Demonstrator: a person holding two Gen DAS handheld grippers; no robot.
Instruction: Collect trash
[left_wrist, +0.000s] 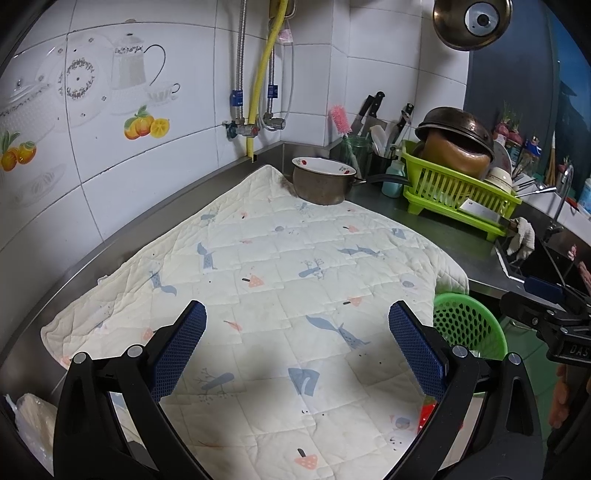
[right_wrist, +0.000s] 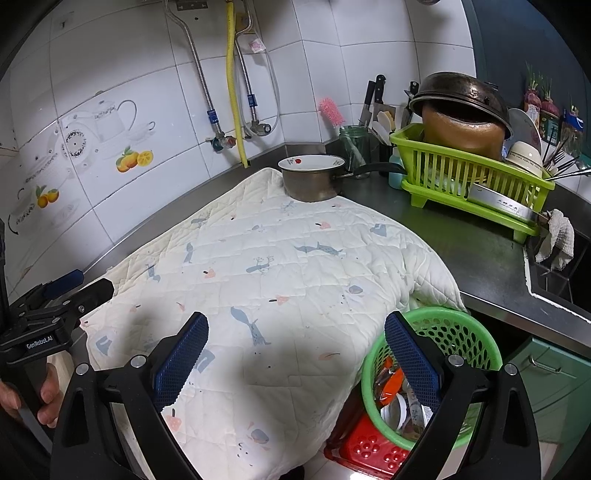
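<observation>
Steel counter (right_wrist: 480, 251) in a kitchen corner w/ white tiled walls; teapot & fruit decals upper left of both views. A quilted white mat (right_wrist: 280, 266) w/ blue/pink prints covers most of the counter, its near-right edge hanging over the front. At the mat's far corner, center-top of frame, sits a metal pot (right_wrist: 312, 179) w/ a patterned bowl on top. Lime dish rack (right_wrist: 469, 184) upper right, holding an upturned dark pan and bowls. Sink edge far right w/ a rag draped over it.

Green mesh basket (right_wrist: 443, 332), lower right of right view, sits off the counter front on a red stool (right_wrist: 369, 448); trash (right_wrist: 395, 387) (orange wrapper, white bits) lies inside.

Left gripper (left_wrist: 297, 325): spread wide, nothing between the pads, above the mat. Right gripper (right_wrist: 297, 332): also wide apart, empty, right finger (right_wrist: 412, 358) over the basket rim.
</observation>
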